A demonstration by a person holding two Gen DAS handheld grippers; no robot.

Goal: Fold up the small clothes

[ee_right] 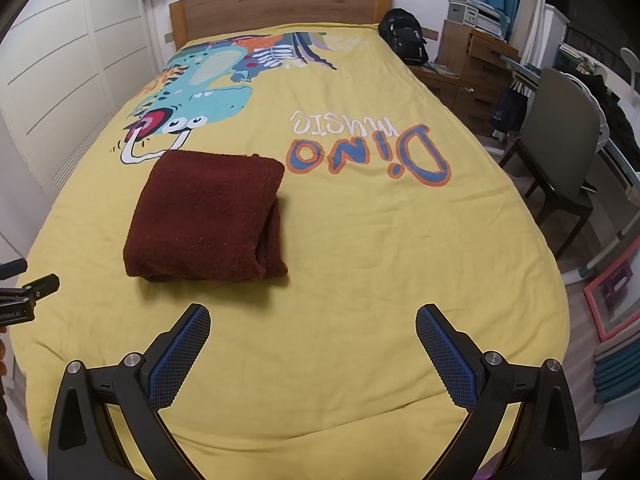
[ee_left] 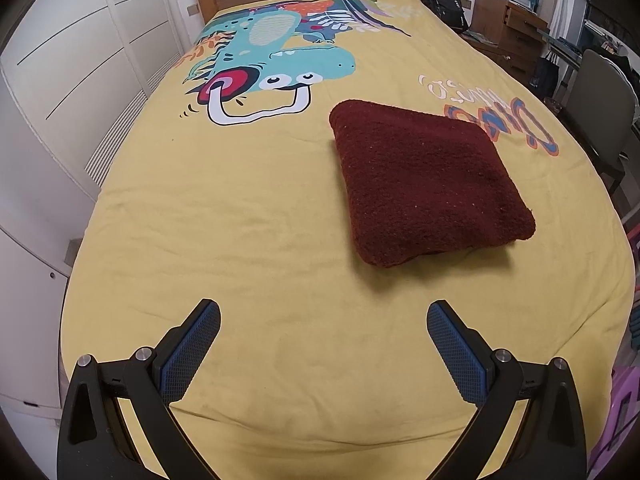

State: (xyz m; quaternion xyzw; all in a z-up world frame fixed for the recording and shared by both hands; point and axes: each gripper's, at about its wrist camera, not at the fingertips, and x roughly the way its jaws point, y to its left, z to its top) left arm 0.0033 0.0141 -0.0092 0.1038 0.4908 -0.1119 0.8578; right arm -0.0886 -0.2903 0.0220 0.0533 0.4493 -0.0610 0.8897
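Both grippers, left [ee_left: 323, 316] and right [ee_right: 313, 320], hover with fingers spread and empty over the yellow dinosaur bedspread [ee_left: 248, 216]. On it, mid-bed, lies a folded maroon garment [ee_right: 208, 216], possibly a sweater. Beyond stand a wooden headboard [ee_right: 280, 4], a black backpack [ee_right: 404, 36] and a grey chair [ee_right: 560, 128].

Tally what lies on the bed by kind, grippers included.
Folded maroon cloth: 1
Yellow bedspread: 1
Grippers: 2, left gripper and right gripper, both open and empty
Total: 4
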